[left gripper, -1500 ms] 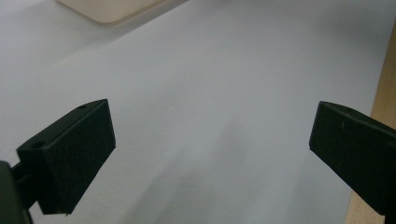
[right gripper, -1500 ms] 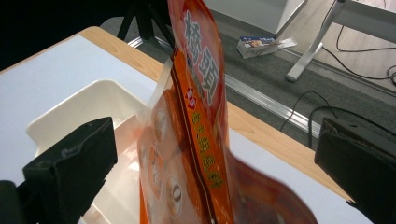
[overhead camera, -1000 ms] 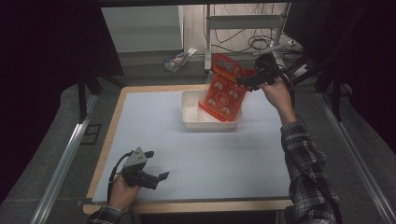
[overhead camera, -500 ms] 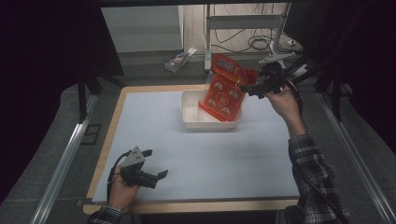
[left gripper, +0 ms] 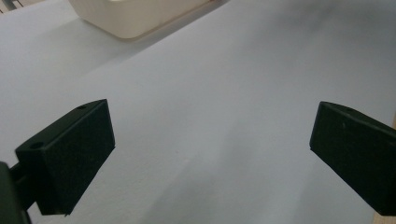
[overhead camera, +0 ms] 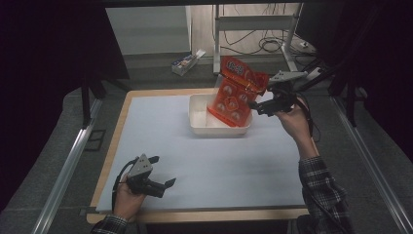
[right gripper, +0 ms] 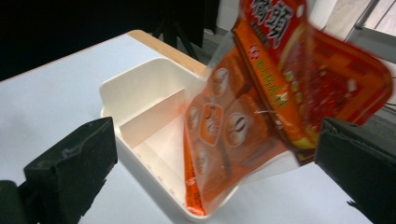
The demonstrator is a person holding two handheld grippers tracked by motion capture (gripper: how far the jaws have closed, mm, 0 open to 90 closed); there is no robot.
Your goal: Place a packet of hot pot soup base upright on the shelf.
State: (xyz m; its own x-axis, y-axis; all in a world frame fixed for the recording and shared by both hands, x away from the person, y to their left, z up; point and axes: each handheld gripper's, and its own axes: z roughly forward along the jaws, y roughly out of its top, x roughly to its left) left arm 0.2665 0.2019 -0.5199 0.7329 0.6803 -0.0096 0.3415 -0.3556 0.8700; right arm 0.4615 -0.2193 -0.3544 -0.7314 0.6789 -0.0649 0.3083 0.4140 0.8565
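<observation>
Right gripper (overhead camera: 257,104) fingers spread wide beside orange packet (overhead camera: 234,95), which leans in white bin (overhead camera: 199,119); left gripper (overhead camera: 163,184) fingers spread, empty.

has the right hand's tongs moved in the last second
Yes. The right tongs have dropped a little toward the white bin, beside the orange bag propped in it.

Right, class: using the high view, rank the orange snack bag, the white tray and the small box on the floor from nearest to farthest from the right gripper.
1. Orange snack bag, just left of the right gripper, leaning in the tray.
2. White tray, below and left of it on the table.
3. Small box, on the floor beyond the table's far edge.
</observation>
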